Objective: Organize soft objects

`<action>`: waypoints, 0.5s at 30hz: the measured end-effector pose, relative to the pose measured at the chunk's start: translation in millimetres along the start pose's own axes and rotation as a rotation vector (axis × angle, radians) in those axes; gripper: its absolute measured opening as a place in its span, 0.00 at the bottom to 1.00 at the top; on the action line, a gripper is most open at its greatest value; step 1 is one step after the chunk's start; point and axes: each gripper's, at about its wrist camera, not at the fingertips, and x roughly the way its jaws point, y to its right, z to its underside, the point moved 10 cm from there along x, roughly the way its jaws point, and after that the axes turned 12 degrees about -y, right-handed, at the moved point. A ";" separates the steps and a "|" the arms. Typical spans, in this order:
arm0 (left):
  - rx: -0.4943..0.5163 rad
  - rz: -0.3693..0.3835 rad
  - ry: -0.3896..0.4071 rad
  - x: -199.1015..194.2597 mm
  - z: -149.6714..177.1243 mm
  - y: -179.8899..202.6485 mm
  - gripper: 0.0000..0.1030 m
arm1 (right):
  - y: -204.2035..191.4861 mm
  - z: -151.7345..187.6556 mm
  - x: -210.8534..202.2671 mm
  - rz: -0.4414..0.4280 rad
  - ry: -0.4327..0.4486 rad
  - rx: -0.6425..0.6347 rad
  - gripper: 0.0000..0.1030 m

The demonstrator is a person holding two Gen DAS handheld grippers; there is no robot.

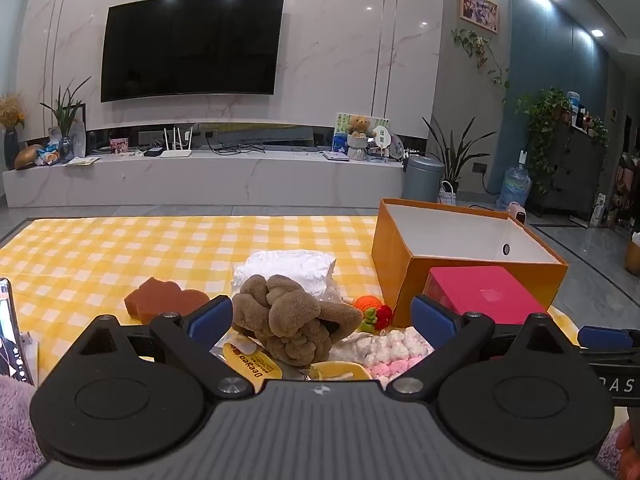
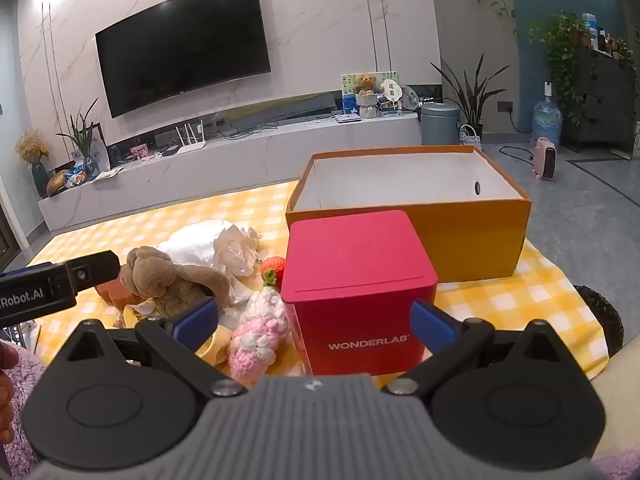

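A brown plush toy [image 1: 294, 320] lies on the yellow checked cloth [image 1: 120, 248], between the open fingers of my left gripper [image 1: 322, 316]; nothing is held. Around it lie a brown sponge [image 1: 160, 298], a white crumpled cloth [image 1: 288, 268], a crocheted orange and red strawberry [image 1: 372, 310] and a pink-white knitted piece [image 1: 392, 350]. My right gripper [image 2: 314, 318] is open and empty, its fingers either side of a red WONDERLAB box [image 2: 356, 288]. The plush [image 2: 172, 276] and knitted piece [image 2: 260, 332] sit to its left. An open orange box [image 2: 408, 204] stands behind, empty.
A yellow packet [image 1: 250, 362] lies under the plush. A phone [image 1: 10, 332] stands at the left edge. The left gripper's finger [image 2: 92, 268] shows in the right wrist view. A TV wall, low shelf, bin and plants lie beyond the table.
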 end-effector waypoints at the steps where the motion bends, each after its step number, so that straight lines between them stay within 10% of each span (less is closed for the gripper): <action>1: -0.001 -0.001 -0.001 -0.2 0.6 -0.3 1.00 | 0.0 0.0 0.0 -0.001 0.000 0.000 0.97; 15: 0.002 -0.001 0.002 -0.1 4.5 -0.9 1.00 | -0.6 0.5 0.4 -0.002 -0.002 -0.003 0.97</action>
